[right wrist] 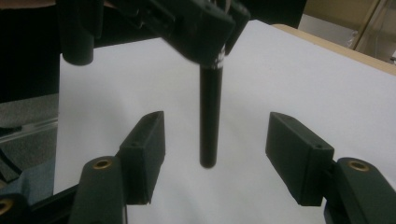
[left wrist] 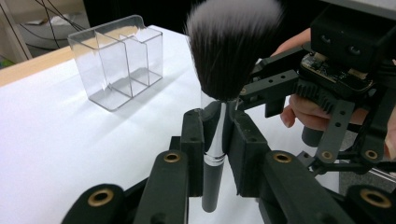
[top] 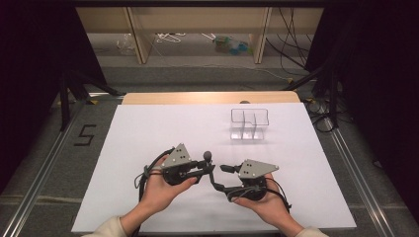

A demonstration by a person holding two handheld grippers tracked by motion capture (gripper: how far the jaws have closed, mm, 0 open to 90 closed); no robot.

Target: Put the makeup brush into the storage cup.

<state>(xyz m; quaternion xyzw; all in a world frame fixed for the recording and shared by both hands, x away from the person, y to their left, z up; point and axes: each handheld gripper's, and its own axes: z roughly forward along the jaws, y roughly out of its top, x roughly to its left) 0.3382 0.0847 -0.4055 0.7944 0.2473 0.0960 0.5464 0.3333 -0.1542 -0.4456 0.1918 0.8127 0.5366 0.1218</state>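
A makeup brush (left wrist: 229, 51) with a dark, white-tipped head and a black handle (right wrist: 208, 121) stands upright above the white sheet. My left gripper (left wrist: 217, 135) is shut on it at the silver collar just under the head, and it sits at the lower middle of the high view (top: 210, 170). My right gripper (right wrist: 215, 149) is open. Its two jaws stand either side of the handle's lower end without touching it. In the high view the right gripper (top: 221, 177) points left at the brush (top: 207, 155).
A clear plastic organizer (top: 249, 123) with three compartments stands empty at the back right of the white sheet (top: 148, 133); it is also visible in the left gripper view (left wrist: 116, 60). A wooden table edge (top: 207, 97) runs behind it.
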